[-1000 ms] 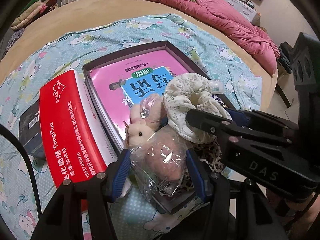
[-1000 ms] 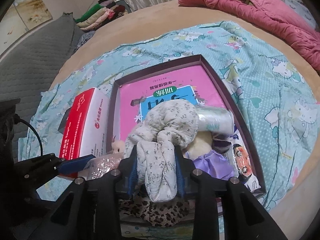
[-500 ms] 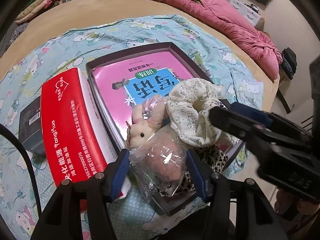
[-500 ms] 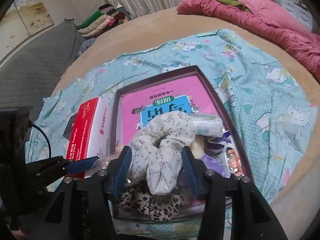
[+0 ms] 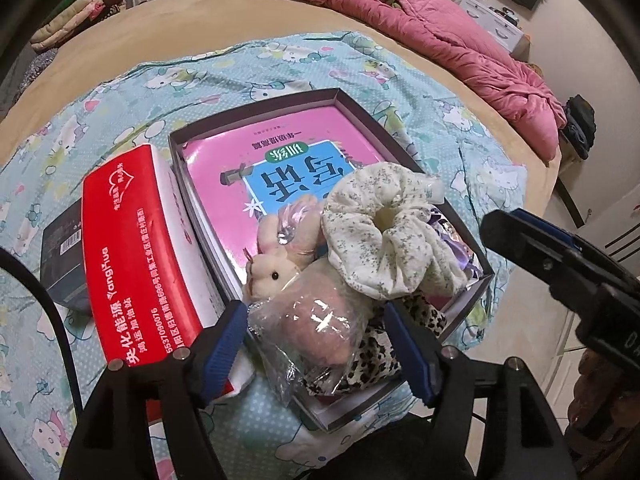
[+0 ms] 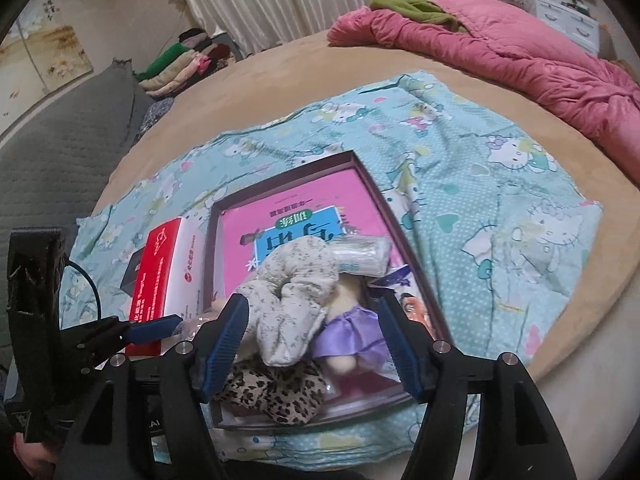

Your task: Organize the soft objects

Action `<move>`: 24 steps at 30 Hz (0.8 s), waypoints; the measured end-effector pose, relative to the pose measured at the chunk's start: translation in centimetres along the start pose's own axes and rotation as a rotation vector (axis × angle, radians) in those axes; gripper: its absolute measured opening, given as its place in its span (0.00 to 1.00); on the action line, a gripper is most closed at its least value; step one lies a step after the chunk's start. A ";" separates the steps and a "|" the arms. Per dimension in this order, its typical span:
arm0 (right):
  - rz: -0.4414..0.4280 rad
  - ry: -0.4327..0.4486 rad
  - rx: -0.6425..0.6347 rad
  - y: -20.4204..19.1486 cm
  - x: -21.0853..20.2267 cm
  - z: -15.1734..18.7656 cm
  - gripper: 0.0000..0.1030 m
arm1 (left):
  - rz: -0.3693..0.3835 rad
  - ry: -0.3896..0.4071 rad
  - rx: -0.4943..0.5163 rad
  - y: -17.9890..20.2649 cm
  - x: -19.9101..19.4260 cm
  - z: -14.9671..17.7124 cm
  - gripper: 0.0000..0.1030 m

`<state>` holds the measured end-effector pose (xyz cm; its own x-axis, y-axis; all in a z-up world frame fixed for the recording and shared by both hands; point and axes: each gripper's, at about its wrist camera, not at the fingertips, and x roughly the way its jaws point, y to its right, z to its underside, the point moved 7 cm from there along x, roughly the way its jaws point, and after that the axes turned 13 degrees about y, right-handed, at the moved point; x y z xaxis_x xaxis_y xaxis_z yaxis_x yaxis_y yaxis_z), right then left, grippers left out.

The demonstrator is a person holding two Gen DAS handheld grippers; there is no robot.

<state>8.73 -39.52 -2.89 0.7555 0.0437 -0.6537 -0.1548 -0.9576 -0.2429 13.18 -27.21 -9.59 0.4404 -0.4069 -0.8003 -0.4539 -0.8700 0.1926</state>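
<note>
A: The right gripper [image 6: 314, 340] is pulling up and back from the box, its jaws having just been opening; a second ago they were pinching the floral scrunchie [image 6: 294, 292], which is now lying free between them, untouched by either pad. The left gripper [image 5: 316, 350] is holding its place while its jaws have also been widening around the bagged plush toy [image 5: 320, 320].

B: Is that toy held?

A: It is looking released. The blue pads [image 5: 224, 344] are standing just off the crinkled plastic on both sides, so I am reading both tools as unclenched.

B: Working down from the biggest thing, where is everything sitting?

A: The beige bed [image 6: 280, 80] is carrying a teal cartoon-print sheet [image 6: 500, 208]. On it the shallow dark-rimmed box [image 5: 256, 110] is holding a pink workbook [image 5: 280, 152], with a red-and-white carton [image 5: 136, 256] touching its left wall. The soft things are piling at the box's near end: the scrunchie on top, a purple-dressed doll [image 6: 352, 340] beside it, a leopard-print piece [image 6: 272, 396] under them, the bagged toy leaning over the near rim, and a small cream plush rabbit [image 5: 268, 272] behind it.

B: So how far along?

A: By my judgement, nearly done: every soft item in view is gathering in the box. What may be left is nudging the bagged toy fully inside.
</note>
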 end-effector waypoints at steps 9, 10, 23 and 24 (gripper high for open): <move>0.026 0.026 0.010 0.8 -1.4 -0.4 0.70 | -0.003 0.036 0.019 0.5 -1.6 -0.7 0.77; 0.028 0.032 0.011 0.8 -1.7 -0.5 0.70 | -0.005 0.040 0.023 0.6 -1.8 -0.7 0.77; 0.045 0.113 -0.007 -0.7 -5.4 -1.7 0.75 | -0.049 0.126 0.028 0.0 -6.8 -1.4 0.83; 0.044 0.119 -0.010 -0.9 -5.7 -1.9 0.76 | -0.054 0.136 0.027 -0.1 -7.3 -1.4 0.83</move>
<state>5.75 -39.48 2.38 0.8183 -0.0316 -0.5740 -0.1832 -0.9608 -0.2082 11.11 -24.51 -2.96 0.5646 -0.3951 -0.7247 -0.4463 -0.8847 0.1346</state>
